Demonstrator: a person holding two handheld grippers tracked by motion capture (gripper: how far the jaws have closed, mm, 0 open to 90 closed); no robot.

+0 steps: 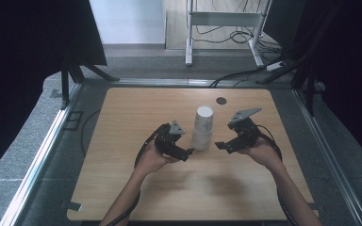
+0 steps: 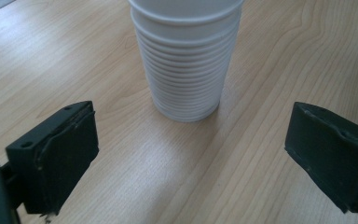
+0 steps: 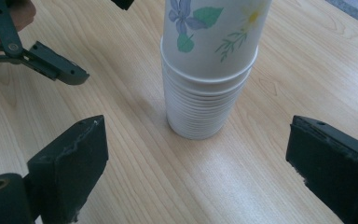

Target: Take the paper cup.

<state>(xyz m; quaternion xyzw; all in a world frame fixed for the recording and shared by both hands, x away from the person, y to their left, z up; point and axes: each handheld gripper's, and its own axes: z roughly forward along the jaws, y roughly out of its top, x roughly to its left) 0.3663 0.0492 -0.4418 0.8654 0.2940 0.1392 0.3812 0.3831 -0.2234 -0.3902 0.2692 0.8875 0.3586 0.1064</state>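
showing flower print on cup stack [image 3: 208, 70]: right gripper view; elsewhere plain white.

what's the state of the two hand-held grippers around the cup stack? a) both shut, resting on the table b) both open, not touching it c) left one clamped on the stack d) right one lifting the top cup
b: the left hand-held gripper and the right hand-held gripper flank the stack of paper cups, and each gripper view shows wide-apart jaws with bare table between them and the stack.
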